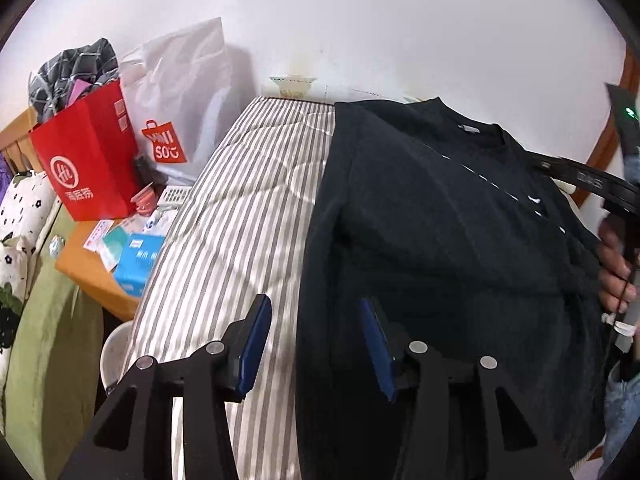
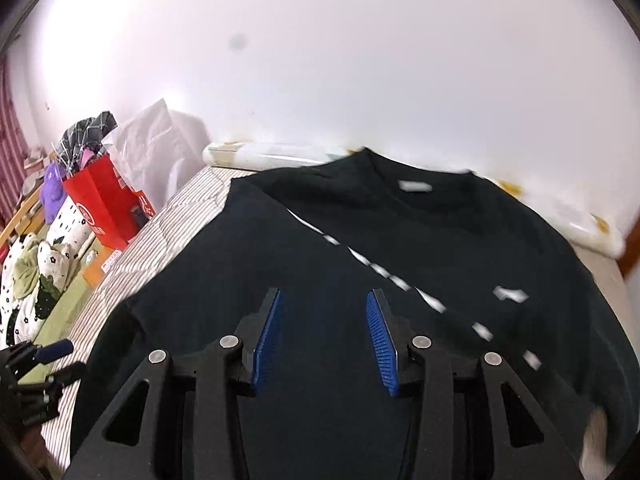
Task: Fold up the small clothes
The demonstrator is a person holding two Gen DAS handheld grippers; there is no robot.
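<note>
A black sweatshirt [image 1: 440,220] with a dashed white diagonal line lies spread flat on a grey-and-white striped mattress [image 1: 240,216], neck label toward the wall. My left gripper [image 1: 316,308] is open and empty, hovering over the shirt's left edge. My right gripper [image 2: 324,300] is open and empty above the middle of the shirt [image 2: 360,248]. The left gripper also shows at the lower left of the right wrist view [image 2: 44,360], beside the shirt's left edge. The right gripper's black body and the hand holding it show at the right edge of the left wrist view [image 1: 612,232].
A red paper bag [image 1: 88,160] with checked cloth, a white plastic bag [image 1: 176,92] and small boxes [image 1: 136,260] stand on a wooden bedside table at the left. Green and floral bedding [image 2: 36,272] lies left of the mattress. A white wall is behind.
</note>
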